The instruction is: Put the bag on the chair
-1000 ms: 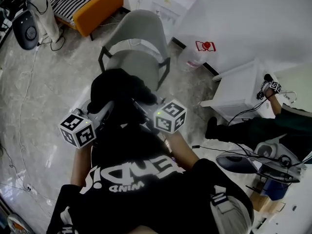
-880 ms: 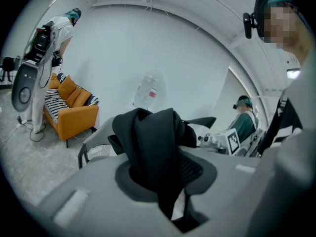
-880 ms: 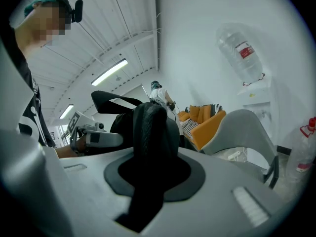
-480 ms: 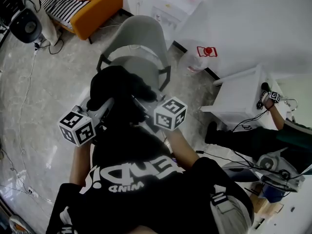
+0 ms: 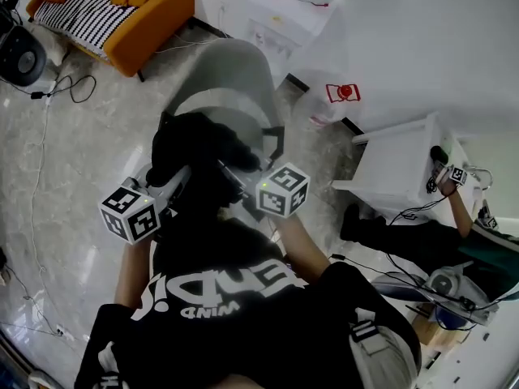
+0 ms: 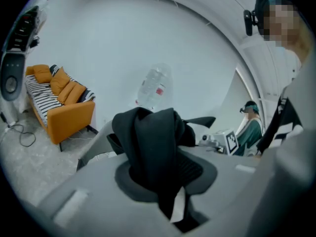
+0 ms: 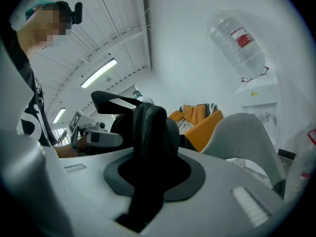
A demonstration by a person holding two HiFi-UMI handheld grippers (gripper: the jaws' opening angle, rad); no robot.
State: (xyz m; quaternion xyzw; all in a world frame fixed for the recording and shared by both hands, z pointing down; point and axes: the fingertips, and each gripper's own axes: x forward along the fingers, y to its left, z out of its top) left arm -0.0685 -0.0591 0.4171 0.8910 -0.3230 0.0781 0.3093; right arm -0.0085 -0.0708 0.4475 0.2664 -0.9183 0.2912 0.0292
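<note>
A black bag (image 5: 195, 154) hangs in the air just in front of a grey chair (image 5: 231, 83) in the head view, partly covering its seat. My left gripper (image 5: 174, 182) is shut on the bag's black fabric (image 6: 150, 142), which bunches up between its jaws. My right gripper (image 5: 237, 177) is shut on a black strap of the bag (image 7: 148, 142). The two grippers are close together, one on each side of the bag. The chair's grey shell (image 7: 247, 137) shows to the right in the right gripper view.
An orange sofa (image 5: 122, 14) with a striped cushion stands at the back left. A white water dispenser (image 5: 296, 6) and a water jug (image 5: 332, 100) sit behind the chair. A white side table (image 5: 405, 164) and a seated person (image 5: 438, 225) are at the right. Cables (image 5: 49, 96) lie on the floor.
The head view has drifted, so more of the sofa shows and the chair sits a little nearer the bag. Both grippers keep their hold on the bag.
</note>
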